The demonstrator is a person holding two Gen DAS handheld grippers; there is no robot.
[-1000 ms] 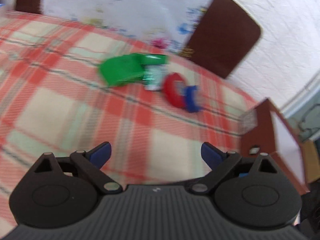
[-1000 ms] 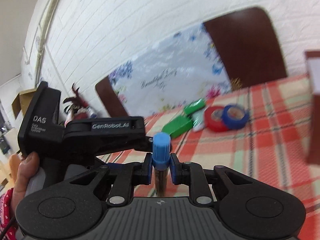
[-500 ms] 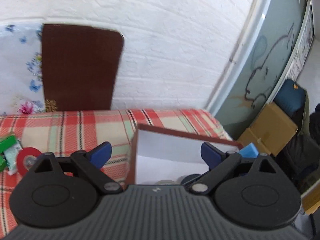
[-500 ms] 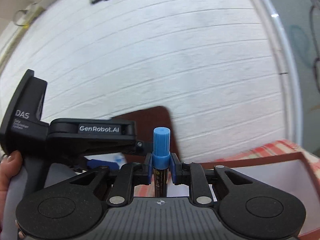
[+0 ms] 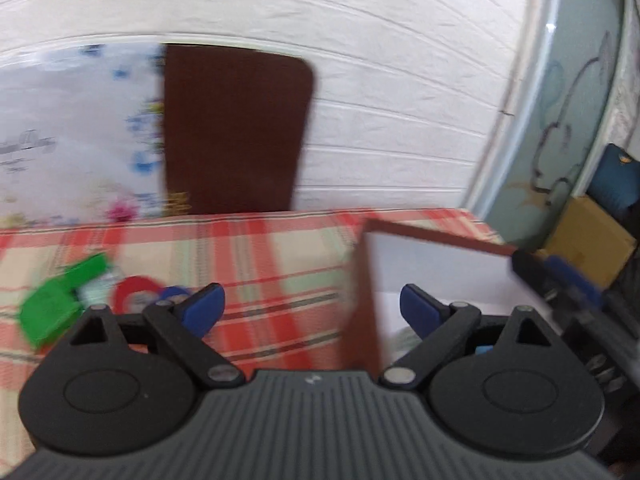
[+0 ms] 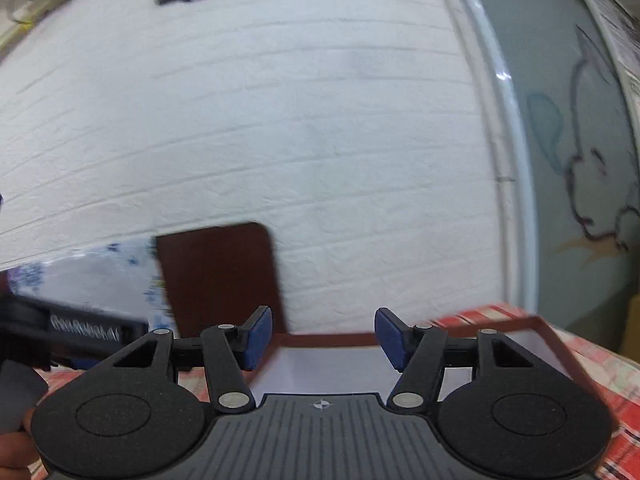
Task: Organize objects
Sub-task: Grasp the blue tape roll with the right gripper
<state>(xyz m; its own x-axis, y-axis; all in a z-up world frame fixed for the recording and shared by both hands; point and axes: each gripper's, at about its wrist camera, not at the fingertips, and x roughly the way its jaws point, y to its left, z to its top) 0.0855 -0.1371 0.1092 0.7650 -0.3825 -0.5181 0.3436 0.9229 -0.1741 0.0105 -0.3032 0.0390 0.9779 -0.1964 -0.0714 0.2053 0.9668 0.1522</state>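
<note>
— Over the brown box (image 6: 540,322) with its white inside, we see our right tongs (image 6: 323,338) pointing about level, their jaws opening and nothing between the blue pads (image 6: 256,338). The box's far rim runs just beyond the fingertips, and a white brick wall (image 6: 280,120) fills most of that view.

— And our left tongs (image 5: 312,312)?

— Spread wide, with nothing held. We look past them onto the red plaid cloth (image 5: 272,264) covering the counter. The near corner of the box (image 5: 362,280) stands between the two pads, so one pad sits over the cloth and the other over the box's white interior.

— Where are the things we have to sort?

— Off to the left on the cloth, well apart from the box: a green packet (image 5: 52,304), a red tape roll (image 5: 134,292) just beside it, and a blue tape roll (image 5: 174,292) touching the red one. Blur keeps us from reading anything on the packet.

— What lies inside the box?

— We cannot tell; the tongs' bodies cover the bottom in both views.

— Anything else close by?

— A dark brown chair back (image 5: 232,132) against the wall behind the counter, with a flowered plastic sheet (image 5: 72,132) to its left. In the left view the other tool shows at the right edge, and in the right view a thumb shows at the lower left.
</note>
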